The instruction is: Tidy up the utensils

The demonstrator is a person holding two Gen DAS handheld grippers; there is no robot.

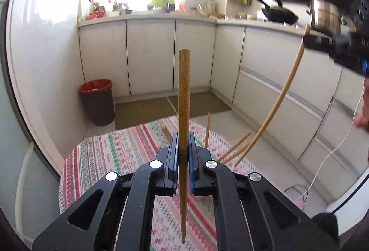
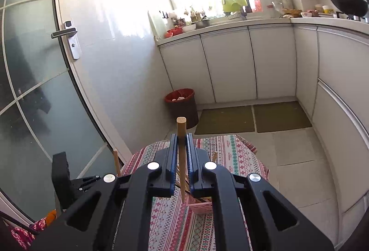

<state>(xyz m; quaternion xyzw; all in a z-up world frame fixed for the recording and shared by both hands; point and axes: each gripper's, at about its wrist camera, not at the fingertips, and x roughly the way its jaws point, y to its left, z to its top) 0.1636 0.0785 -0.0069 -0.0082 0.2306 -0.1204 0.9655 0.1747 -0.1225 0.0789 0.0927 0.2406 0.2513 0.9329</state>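
Note:
My left gripper (image 1: 183,147) is shut on a brown wooden chopstick (image 1: 183,94) and holds it upright above the patterned tablecloth (image 1: 129,149). My right gripper (image 2: 182,147) is shut on a lighter wooden chopstick (image 2: 181,133), also upright, its tip just above a pink holder (image 2: 203,206) with several chopsticks in it. In the left wrist view the right gripper (image 1: 336,48) is at the upper right with its chopstick (image 1: 279,103) hanging down. Several chopsticks (image 1: 235,149) stick up past the left gripper's fingers. In the right wrist view the left gripper's body (image 2: 69,179) is at the lower left.
A round table with a striped tablecloth (image 2: 242,158) stands in a kitchen. A brown bin with a red liner (image 1: 98,103) stands on the floor by white cabinets (image 1: 150,55). A glass door (image 2: 30,89) is to the left. A white cable (image 1: 341,142) hangs at the right.

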